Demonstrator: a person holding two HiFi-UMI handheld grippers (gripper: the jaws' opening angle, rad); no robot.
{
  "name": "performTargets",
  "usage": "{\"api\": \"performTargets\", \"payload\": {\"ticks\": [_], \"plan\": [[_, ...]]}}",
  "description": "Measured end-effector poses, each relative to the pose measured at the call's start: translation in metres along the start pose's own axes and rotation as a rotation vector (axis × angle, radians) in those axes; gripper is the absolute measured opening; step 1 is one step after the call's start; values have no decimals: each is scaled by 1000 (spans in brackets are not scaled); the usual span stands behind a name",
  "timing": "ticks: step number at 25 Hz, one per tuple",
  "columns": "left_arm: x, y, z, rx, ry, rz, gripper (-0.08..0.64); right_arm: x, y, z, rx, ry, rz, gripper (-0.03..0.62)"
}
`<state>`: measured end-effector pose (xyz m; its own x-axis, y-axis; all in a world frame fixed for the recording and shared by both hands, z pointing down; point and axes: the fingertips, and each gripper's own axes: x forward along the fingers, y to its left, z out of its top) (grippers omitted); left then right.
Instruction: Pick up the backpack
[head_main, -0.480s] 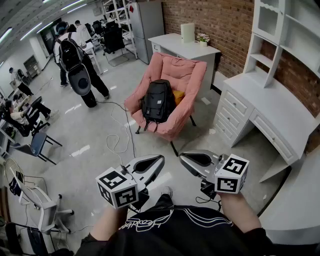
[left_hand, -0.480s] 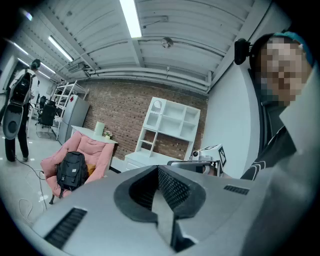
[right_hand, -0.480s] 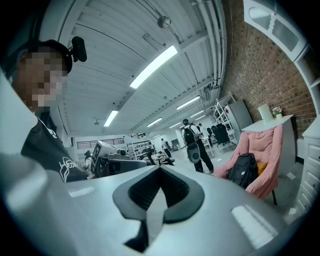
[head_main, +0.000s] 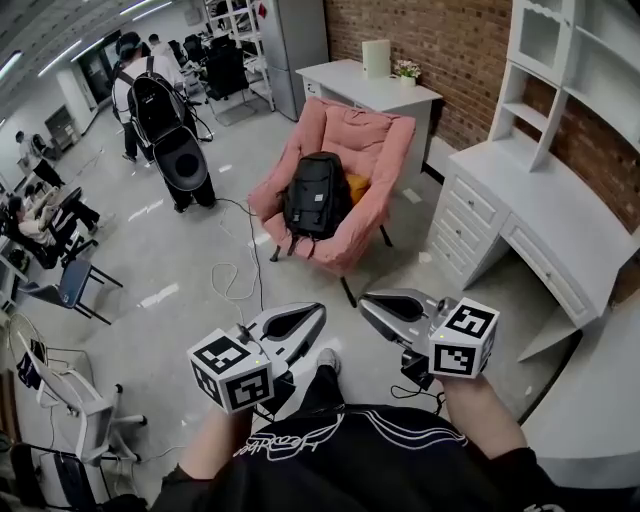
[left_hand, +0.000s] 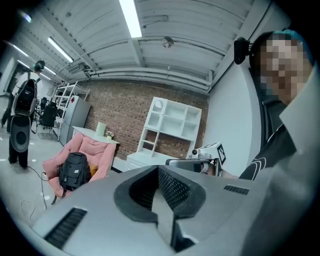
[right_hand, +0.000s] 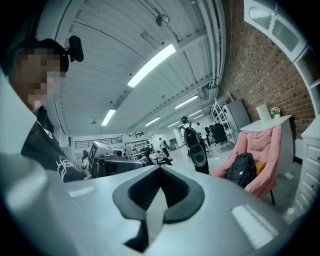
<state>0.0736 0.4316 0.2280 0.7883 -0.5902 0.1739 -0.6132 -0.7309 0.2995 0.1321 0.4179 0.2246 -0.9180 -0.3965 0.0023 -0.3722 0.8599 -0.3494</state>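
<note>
The black backpack (head_main: 316, 196) stands upright on the seat of a pink armchair (head_main: 372, 140), some way ahead on the floor. Both grippers hover low in the head view, close to my body and far short of the chair. My left gripper (head_main: 320, 309) is shut with nothing in it, tip toward the chair. To its right my right gripper (head_main: 364, 300) is shut and empty too. The left gripper view has the backpack (left_hand: 74, 170) small at the left. In the right gripper view the backpack (right_hand: 240, 170) sits at the right.
A white desk with drawers (head_main: 520, 225) lines the brick wall right of the chair. Behind the chair stands a white cabinet (head_main: 372, 88). A loose cable (head_main: 236, 272) lies on the floor to the chair's left. A person carrying a black case (head_main: 160, 110) stands far left, near office chairs (head_main: 75, 285).
The person with the black case has shifted a little to the right. Both grippers stay shut in nearly the same place.
</note>
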Motion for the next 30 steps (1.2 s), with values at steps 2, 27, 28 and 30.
{"api": "performTargets", "payload": {"ticks": [2, 27, 28, 30], "plan": [[-1, 6, 0, -4, -7, 6, 3, 4, -5, 1, 0, -4, -4, 5], [60, 181, 1, -155, 45, 32, 2, 107, -147, -8, 108, 41, -79, 6], [64, 195, 4, -162, 50, 33, 2, 116, -157, -6, 117, 42, -83, 6], [71, 223, 11, -175, 61, 36, 2, 136, -178, -4, 139, 46, -87, 6]]}}
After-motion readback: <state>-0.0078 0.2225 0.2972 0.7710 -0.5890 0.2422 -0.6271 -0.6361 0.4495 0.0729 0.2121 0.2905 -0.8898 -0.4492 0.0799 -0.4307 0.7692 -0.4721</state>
